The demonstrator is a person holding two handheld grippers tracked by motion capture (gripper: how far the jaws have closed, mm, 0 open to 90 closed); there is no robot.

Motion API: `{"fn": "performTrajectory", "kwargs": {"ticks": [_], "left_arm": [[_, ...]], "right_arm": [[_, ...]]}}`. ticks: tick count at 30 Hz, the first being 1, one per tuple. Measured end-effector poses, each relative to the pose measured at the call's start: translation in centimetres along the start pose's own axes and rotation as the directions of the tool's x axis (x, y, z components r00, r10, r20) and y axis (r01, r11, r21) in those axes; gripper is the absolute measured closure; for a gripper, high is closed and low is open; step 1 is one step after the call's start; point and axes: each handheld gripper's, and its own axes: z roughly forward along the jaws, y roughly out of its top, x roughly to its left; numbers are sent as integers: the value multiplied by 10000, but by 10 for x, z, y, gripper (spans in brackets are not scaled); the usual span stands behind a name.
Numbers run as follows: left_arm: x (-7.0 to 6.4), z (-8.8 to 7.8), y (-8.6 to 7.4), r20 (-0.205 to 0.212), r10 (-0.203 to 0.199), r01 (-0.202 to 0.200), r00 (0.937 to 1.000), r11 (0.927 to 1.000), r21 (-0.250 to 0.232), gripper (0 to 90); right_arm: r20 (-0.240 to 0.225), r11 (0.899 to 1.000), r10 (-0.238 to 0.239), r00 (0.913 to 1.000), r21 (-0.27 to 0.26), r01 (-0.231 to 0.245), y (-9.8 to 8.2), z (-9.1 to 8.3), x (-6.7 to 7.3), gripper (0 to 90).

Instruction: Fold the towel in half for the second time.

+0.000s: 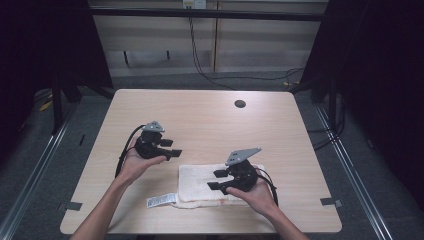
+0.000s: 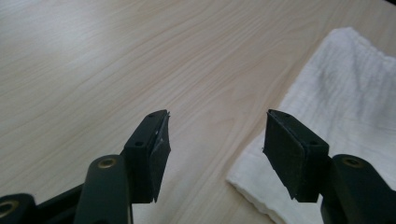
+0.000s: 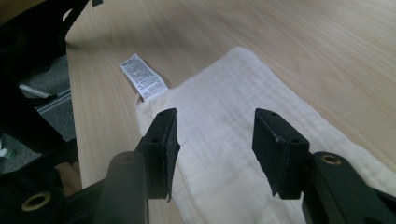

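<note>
I've got a light wooden table (image 1: 200, 115) with a dark round hole (image 1: 240, 104) near its far edge. Beyond it, black cables (image 1: 210, 75) trail across the grey floor (image 1: 165, 80). Bits of tape (image 1: 331, 202) sit on the table's near corners.

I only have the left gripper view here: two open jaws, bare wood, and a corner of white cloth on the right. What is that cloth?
Observer: A folded white towel, lying flat near the table's front edge.
Operator: Does it carry anything?
Observer: A printed care label sticks out from one corner onto the wood.
Operator: Where is the other gripper?
Observer: The right gripper hangs over the towel, jaws open, nothing between them.
Operator: And the left gripper against the towel?
Observer: In the high view the left gripper sits above bare table just past the towel's far left corner.
</note>
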Motion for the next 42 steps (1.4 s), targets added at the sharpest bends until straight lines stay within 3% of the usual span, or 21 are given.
{"fn": "performTrajectory", "kwargs": {"ticks": [9,19,30,36,40,42], "left_arm": [[-7,12,-6,380,155,-166,9992,9995,281,416],[-7,16,-16,450,222,-256,9987,9967,765,431],[-7,23,-25,349,113,-150,9993,9942,1065,419],[-8,19,-25,366,167,-204,9992,9946,1017,412],[-5,18,-26,348,154,-187,9993,9953,954,408],[-5,19,-27,275,123,-150,9995,9947,1021,407]], "right_arm": [[-678,9989,-357,9971,291,377,8,34,17,562],[-1301,9954,-507,9902,744,608,12,73,33,572],[-1398,9895,-801,9869,1084,956,12,96,39,587],[-1055,9813,-1248,9866,1337,1384,9,104,47,506],[-1230,9768,-1438,9819,1417,1608,6,105,49,467],[-1167,9715,-1839,9760,1296,1986,5,106,52,467]]}}
